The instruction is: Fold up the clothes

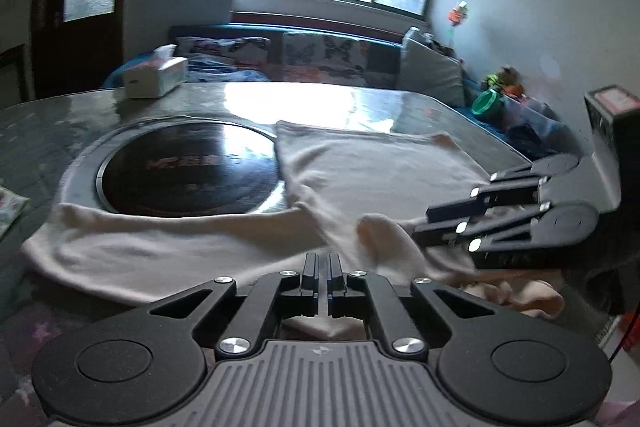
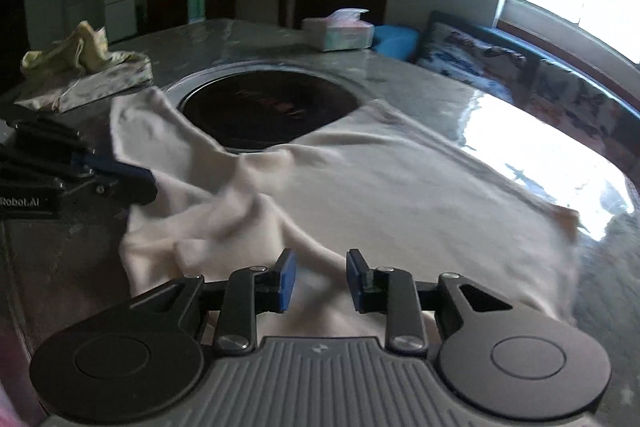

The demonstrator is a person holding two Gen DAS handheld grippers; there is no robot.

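Left gripper (image 1: 322, 267) is pinched closed at the shirt's (image 2: 360, 195) near hem, cloth in its jaws not clear. Shirt sprawls across the table (image 2: 440, 95), one sleeve over the hob (image 2: 268, 107), partly folded at best. Right gripper (image 2: 321, 279) hangs open above it.

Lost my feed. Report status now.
Left gripper shut, nothing visibly held. Right gripper open above the shirt. Shirt spread on the table, still rumpled, partly covering the round cooktop. Nothing in the way.

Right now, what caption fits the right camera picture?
Open right gripper hovers over a cream shirt spread beside the table's round hob.
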